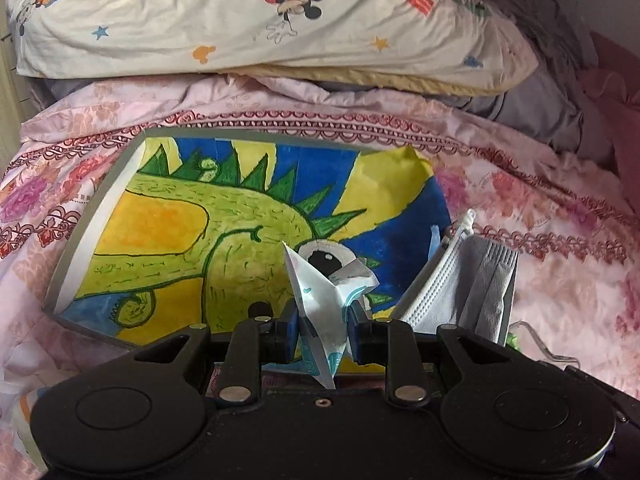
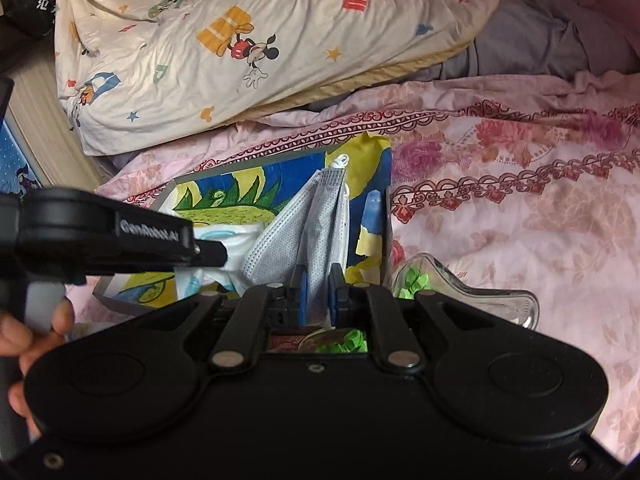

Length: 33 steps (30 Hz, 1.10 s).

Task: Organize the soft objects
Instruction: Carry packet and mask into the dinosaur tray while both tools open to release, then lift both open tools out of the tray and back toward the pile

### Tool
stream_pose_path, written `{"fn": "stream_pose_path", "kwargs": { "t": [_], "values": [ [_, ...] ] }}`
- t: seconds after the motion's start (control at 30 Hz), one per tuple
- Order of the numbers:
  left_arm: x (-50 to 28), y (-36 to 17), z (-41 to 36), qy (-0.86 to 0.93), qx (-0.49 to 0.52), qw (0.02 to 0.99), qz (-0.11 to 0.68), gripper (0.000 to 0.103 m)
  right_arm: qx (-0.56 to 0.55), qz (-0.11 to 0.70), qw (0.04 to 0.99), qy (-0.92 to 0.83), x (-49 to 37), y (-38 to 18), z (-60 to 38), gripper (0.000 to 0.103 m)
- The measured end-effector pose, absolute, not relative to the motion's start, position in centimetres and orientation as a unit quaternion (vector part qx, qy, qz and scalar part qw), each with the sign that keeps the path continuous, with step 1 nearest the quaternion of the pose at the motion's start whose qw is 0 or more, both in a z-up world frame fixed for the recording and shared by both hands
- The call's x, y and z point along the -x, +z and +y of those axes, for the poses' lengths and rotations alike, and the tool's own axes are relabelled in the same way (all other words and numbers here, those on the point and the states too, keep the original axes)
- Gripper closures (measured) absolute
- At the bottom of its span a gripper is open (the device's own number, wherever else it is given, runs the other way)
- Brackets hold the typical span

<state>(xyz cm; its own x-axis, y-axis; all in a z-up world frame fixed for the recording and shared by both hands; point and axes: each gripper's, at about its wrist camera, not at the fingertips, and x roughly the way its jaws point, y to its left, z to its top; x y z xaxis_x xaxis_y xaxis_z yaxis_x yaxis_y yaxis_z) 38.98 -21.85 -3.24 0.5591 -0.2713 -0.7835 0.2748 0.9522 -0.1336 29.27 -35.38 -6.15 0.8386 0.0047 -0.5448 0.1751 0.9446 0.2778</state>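
My left gripper (image 1: 323,322) is shut on a white tissue packet with blue print (image 1: 320,284), held above a framed dinosaur painting (image 1: 192,224) that lies on the bed. My right gripper (image 2: 318,280) is shut on a grey face mask (image 2: 316,216), held upright over the same painting (image 2: 372,200). The mask also shows in the left wrist view (image 1: 468,280), just right of the tissue packet. The left gripper's body (image 2: 120,232) and the tissue packet (image 2: 224,244) show at the left of the right wrist view.
A pink floral quilt (image 1: 540,248) covers the bed. A Mickey Mouse pillow (image 1: 260,16) lies at the head, with grey bedding (image 2: 532,48) beside it. A clear glass dish with green bits (image 2: 460,284) sits on the quilt under my right gripper. A blue book (image 2: 16,160) stands at far left.
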Motion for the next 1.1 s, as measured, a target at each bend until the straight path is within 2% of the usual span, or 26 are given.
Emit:
{"fn": "stream_pose_path", "kwargs": {
  "t": [0.27, 0.57, 0.73, 0.9, 1.1],
  "values": [
    [-39.4, -4.2, -22.8, -0.142, -0.017, 0.875, 0.462, 0.072, -0.174, 0.293, 0.939, -0.053, -30.4, -6.8, -35.8, 0.095],
    [-39.7, -4.1, -21.6, -0.126, 0.016, 0.872, 0.472, 0.058, -0.179, 0.297, 0.935, -0.069, -30.5, -6.7, -36.0, 0.085],
    [-39.3, -3.6, -20.9, -0.119, 0.031, 0.877, 0.465, 0.044, -0.183, 0.292, 0.936, -0.071, -30.3, -6.4, -36.0, 0.075],
    [-38.6, -2.3, -19.9, -0.116, 0.048, 0.889, 0.441, 0.036, -0.18, 0.28, 0.941, -0.067, -29.9, -5.8, -35.8, 0.058],
    [-36.8, 0.1, -17.9, -0.11, 0.07, 0.909, 0.396, 0.024, -0.181, 0.261, 0.946, -0.071, -29.1, -4.9, -36.0, 0.042]
  ]
}}
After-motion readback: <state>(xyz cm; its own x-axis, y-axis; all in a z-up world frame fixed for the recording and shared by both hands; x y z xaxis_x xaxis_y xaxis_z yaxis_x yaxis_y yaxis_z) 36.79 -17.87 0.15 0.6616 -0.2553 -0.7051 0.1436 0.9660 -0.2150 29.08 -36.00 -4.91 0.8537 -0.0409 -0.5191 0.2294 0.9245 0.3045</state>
